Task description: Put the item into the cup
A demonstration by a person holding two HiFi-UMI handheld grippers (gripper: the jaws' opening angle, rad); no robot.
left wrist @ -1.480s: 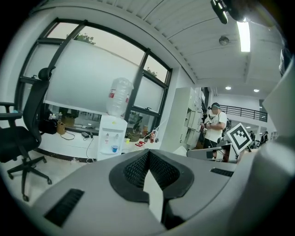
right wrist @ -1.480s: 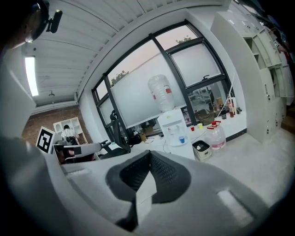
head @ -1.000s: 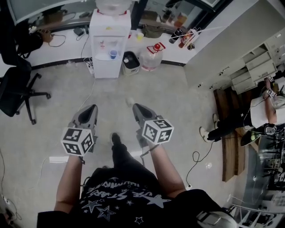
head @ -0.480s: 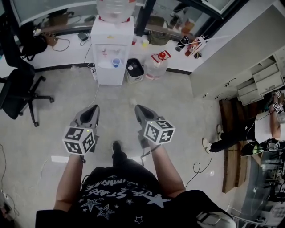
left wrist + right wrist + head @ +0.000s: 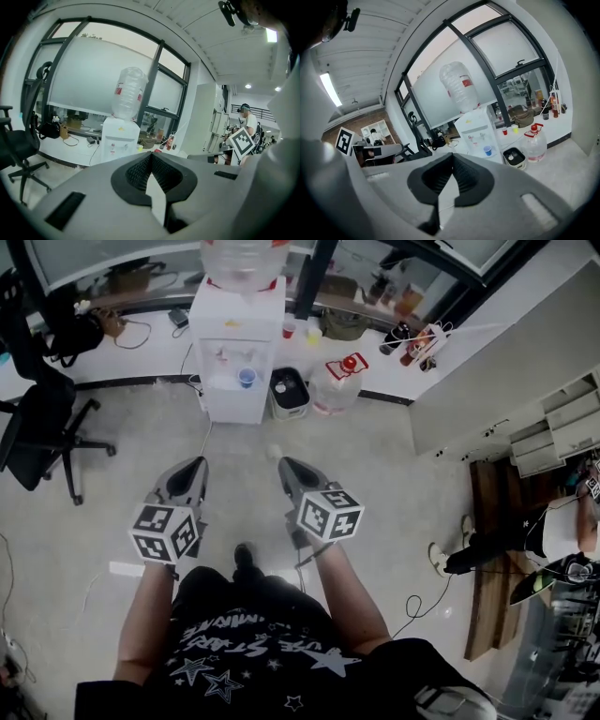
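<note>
A blue cup [image 5: 247, 378] stands in the tap recess of a white water dispenser [image 5: 239, 343] at the far wall; the right gripper view shows this blue cup [image 5: 487, 150] too. On the counter behind are a red cup [image 5: 289, 331] and a yellow cup [image 5: 313, 334]. My left gripper [image 5: 195, 463] and right gripper [image 5: 284, 463] are held side by side above the floor, well short of the dispenser. Both are shut with nothing between the jaws, as the left gripper [image 5: 151, 154] and right gripper [image 5: 452, 154] views show. No item to carry is visible.
A black office chair [image 5: 37, 427] stands at the left. Right of the dispenser sit a small bin [image 5: 288, 393] and a water jug [image 5: 339, 383] with a red cap. Cables lie on the floor. Another person [image 5: 553, 531] sits at a desk at far right.
The view has shifted slightly, so the dispenser and counter sit a little lower and further right. Both grippers keep the same pose, shut.
</note>
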